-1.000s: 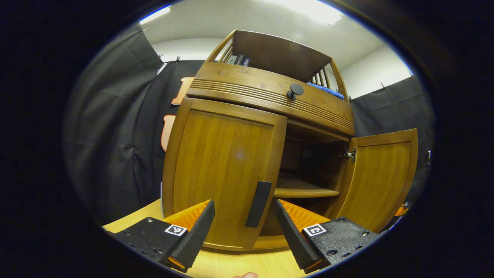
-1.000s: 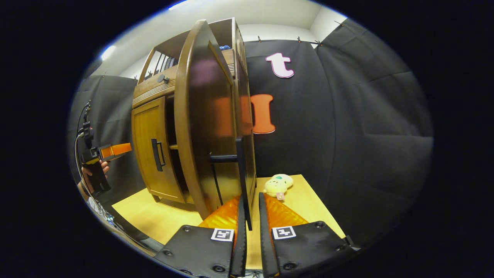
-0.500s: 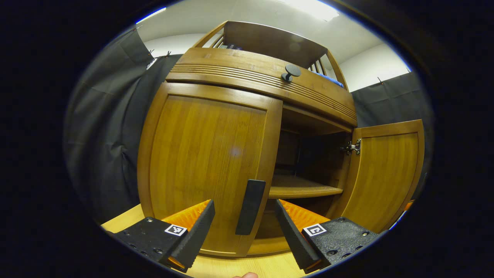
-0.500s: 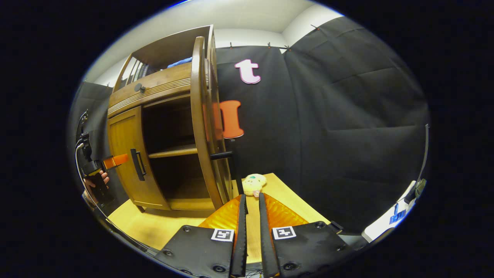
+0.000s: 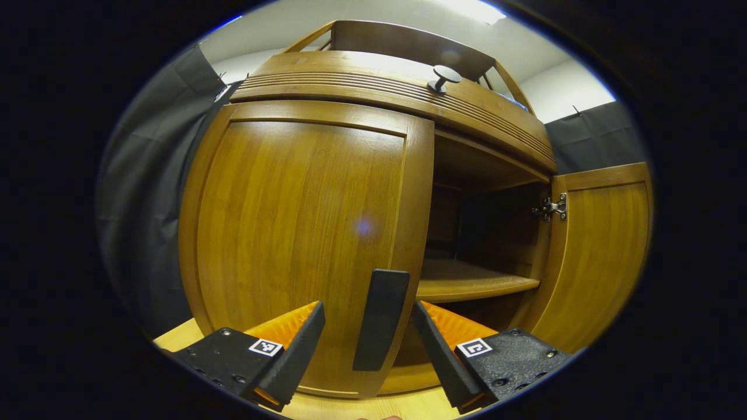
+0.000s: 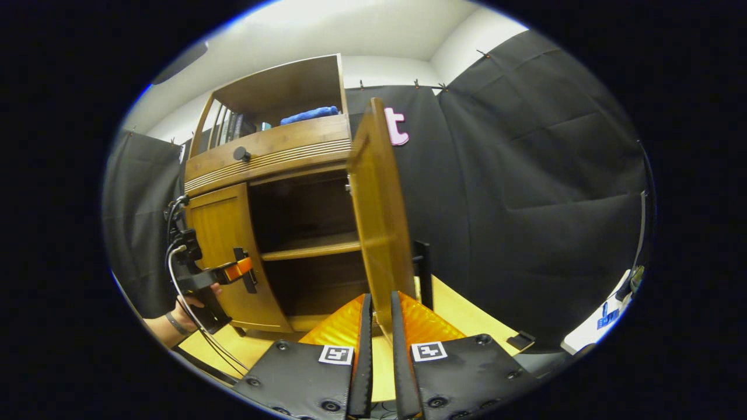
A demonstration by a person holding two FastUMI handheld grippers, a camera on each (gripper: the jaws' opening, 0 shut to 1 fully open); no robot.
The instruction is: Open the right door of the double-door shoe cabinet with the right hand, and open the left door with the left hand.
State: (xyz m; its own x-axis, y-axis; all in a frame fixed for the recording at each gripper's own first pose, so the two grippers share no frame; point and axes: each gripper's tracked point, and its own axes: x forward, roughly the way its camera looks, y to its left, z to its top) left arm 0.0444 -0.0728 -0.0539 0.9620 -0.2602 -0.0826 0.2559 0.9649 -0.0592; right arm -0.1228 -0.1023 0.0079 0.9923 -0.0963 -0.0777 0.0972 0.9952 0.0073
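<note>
The brown wooden double-door shoe cabinet (image 6: 274,157) stands on the pale wooden worktop (image 6: 449,303) against the black cloth wall; its right door (image 6: 379,216) is swung wide open, baring an inner wooden shelf (image 5: 467,283), while its left door (image 5: 303,233) is shut. The left gripper (image 5: 367,344) has its jaws wide, one on each side of the left door's flat black bar handle (image 5: 380,318), not yet pressing it; the right gripper (image 6: 377,350) has its jaws narrow, a slim gap between them, at the open right door's lower edge; whether they pinch it I cannot tell
</note>
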